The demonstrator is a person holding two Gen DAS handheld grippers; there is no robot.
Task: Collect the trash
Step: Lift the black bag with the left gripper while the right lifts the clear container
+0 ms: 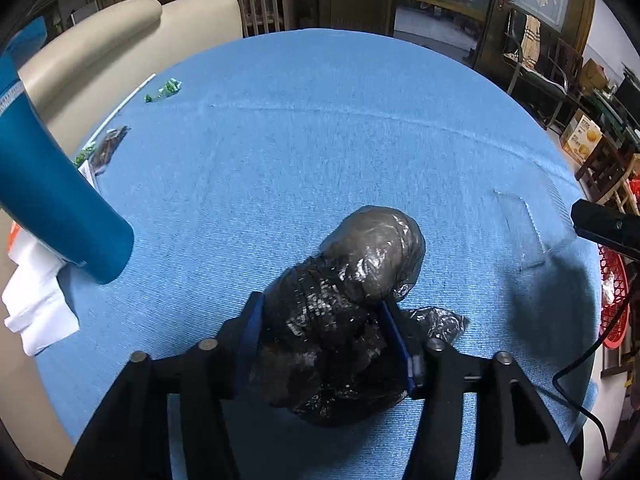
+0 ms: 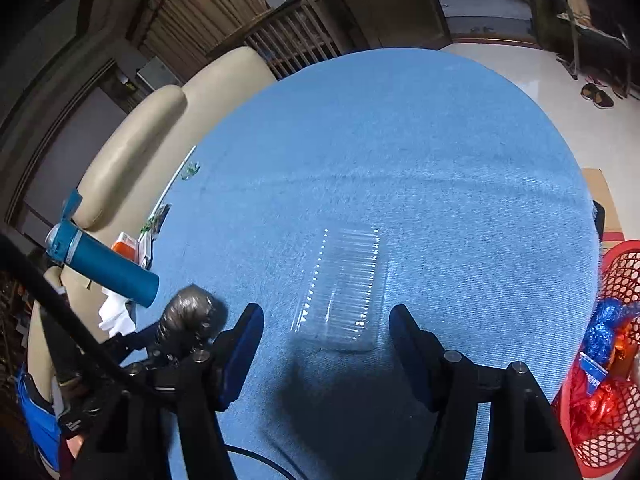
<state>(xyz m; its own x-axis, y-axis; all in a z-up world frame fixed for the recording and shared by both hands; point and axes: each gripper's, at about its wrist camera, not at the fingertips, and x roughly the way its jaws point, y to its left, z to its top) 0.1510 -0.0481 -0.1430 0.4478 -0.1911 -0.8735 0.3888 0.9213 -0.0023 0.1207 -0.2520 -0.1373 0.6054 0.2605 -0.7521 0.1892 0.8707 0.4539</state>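
Observation:
My left gripper [image 1: 320,312] is shut on a crumpled black plastic bag [image 1: 352,280], held just above the blue tablecloth [image 1: 320,120]; the bag also shows in the right wrist view [image 2: 188,312]. My right gripper [image 2: 326,316] is open and empty, its jaws on either side of a clear plastic clamshell box [image 2: 344,288] lying on the cloth. The box shows faintly in the left wrist view [image 1: 520,220]. A green wrapper [image 1: 164,90], a white straw [image 1: 124,108] and a dark wrapper [image 1: 108,148] lie at the table's far left.
A red mesh basket [image 2: 612,360] with blue and red foil trash stands off the table's right edge. A blue bottle [image 1: 52,184] stands at the left edge beside white tissue [image 1: 36,304]. A beige sofa [image 1: 100,48] is behind the table.

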